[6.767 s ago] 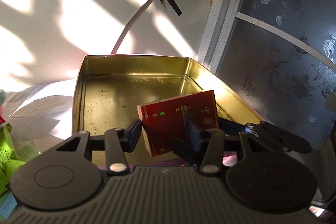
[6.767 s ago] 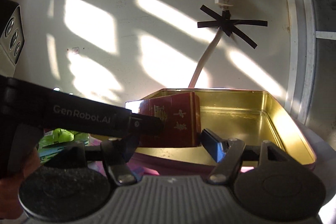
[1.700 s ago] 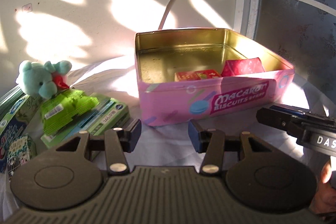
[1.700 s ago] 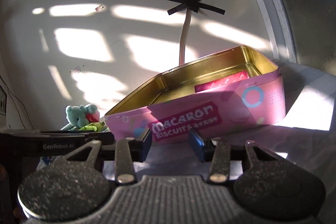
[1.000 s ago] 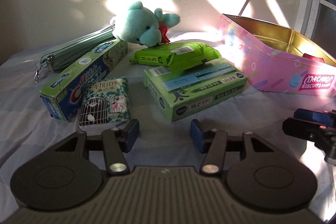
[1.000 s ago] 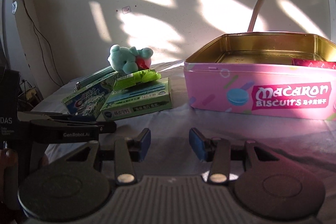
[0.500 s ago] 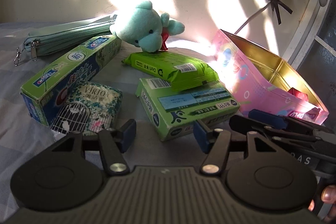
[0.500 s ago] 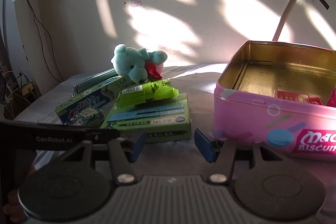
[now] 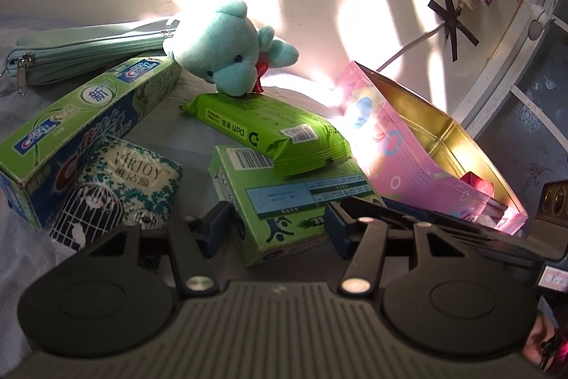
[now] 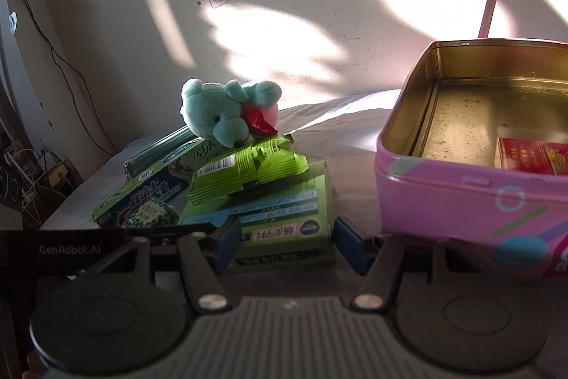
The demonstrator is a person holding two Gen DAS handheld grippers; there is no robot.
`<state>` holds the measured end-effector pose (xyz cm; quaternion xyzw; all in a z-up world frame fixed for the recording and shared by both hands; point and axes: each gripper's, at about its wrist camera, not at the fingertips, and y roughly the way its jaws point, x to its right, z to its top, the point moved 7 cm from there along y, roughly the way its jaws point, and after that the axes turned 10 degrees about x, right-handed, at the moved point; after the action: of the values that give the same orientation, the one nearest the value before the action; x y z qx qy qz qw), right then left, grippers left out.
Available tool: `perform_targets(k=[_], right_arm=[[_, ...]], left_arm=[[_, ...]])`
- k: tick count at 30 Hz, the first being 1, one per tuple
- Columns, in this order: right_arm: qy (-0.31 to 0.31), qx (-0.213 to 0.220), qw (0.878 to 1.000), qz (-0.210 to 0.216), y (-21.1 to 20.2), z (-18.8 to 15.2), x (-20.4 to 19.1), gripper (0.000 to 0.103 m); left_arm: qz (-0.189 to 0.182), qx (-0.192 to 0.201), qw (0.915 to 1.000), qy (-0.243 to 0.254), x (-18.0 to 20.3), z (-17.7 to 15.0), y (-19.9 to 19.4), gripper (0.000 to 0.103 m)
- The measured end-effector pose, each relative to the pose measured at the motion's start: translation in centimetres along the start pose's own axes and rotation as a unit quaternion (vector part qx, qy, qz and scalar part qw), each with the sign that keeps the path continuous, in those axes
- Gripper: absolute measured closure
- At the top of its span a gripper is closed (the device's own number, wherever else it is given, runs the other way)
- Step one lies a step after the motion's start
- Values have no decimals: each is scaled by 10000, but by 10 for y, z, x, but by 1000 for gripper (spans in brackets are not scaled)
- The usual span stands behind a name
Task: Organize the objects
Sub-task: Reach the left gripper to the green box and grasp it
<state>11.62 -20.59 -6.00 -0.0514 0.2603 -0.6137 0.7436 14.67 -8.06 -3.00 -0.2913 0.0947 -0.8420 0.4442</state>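
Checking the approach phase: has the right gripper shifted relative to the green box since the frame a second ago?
Yes. The right gripper has closed in on the green box, whose near end now sits between its opening jaws.

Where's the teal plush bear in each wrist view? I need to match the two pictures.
Left wrist: teal plush bear upper centre, its muzzle resting on the green wipes pack.
Right wrist: bear left of centre, atop the same pack.
Shared landmark: pink biscuit tin, right of the bear in both.
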Motion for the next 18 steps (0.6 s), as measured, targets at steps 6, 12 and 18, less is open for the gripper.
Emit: perform_targets(k=[6,12,18], right_arm=[[-162,-141,9998,1,-53,-16,3,44],[-253,-49,9996,-81,-113,-36,8,43],[-513,79,9986,105,-134,-40,2,25]], left_arm=[[-357,-240,9982,412,25,-23,-22,43],[-779,-539,9927,747,55,-50,-45,38],[-719,-525,9934,728,56,-44,-47,30]])
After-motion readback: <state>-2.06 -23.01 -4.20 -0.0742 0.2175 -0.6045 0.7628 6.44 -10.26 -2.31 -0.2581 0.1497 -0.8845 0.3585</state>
